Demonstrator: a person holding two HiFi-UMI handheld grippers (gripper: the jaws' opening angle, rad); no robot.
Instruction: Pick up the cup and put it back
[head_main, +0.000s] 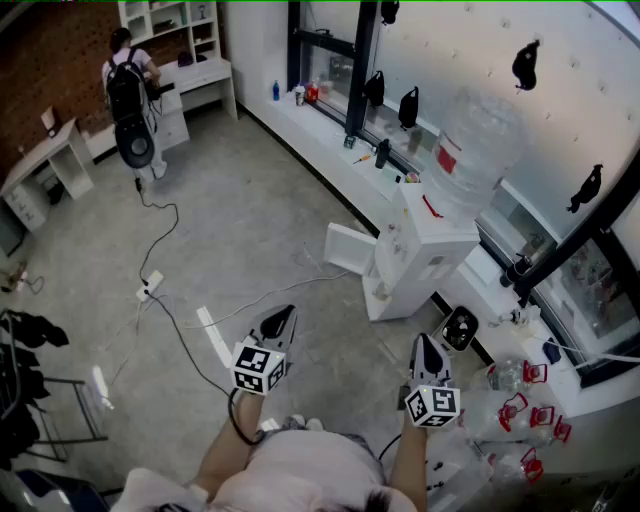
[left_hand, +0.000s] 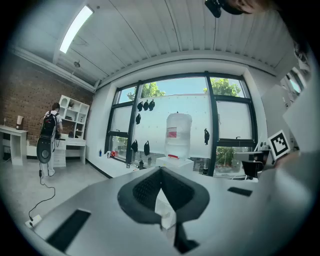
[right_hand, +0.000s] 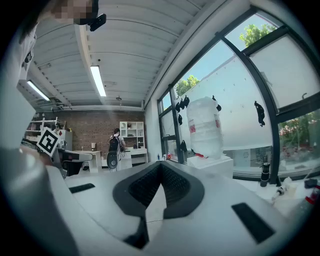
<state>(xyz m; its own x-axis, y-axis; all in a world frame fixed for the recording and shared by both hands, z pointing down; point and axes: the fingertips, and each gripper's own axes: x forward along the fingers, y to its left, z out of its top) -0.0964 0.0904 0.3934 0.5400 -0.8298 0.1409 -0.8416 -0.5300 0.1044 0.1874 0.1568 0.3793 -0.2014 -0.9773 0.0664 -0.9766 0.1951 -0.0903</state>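
I cannot make out a cup for certain in any view. A white water dispenser (head_main: 428, 245) with a big clear bottle (head_main: 470, 145) on top stands by the window, a short way ahead of both grippers. My left gripper (head_main: 283, 318) is held out level over the floor, jaws together and nothing between them. In the left gripper view the left gripper (left_hand: 161, 171) points at the bottle (left_hand: 178, 134). My right gripper (head_main: 425, 347) is beside it, closer to the dispenser, also shut and empty. In the right gripper view the right gripper (right_hand: 161, 166) has the bottle (right_hand: 204, 127) to its right.
The dispenser's lower door (head_main: 350, 250) hangs open toward me. Several empty water bottles (head_main: 512, 408) lie on the floor at right. Cables and a power strip (head_main: 150, 285) cross the floor at left. A person with a backpack (head_main: 128, 85) stands at the far desks.
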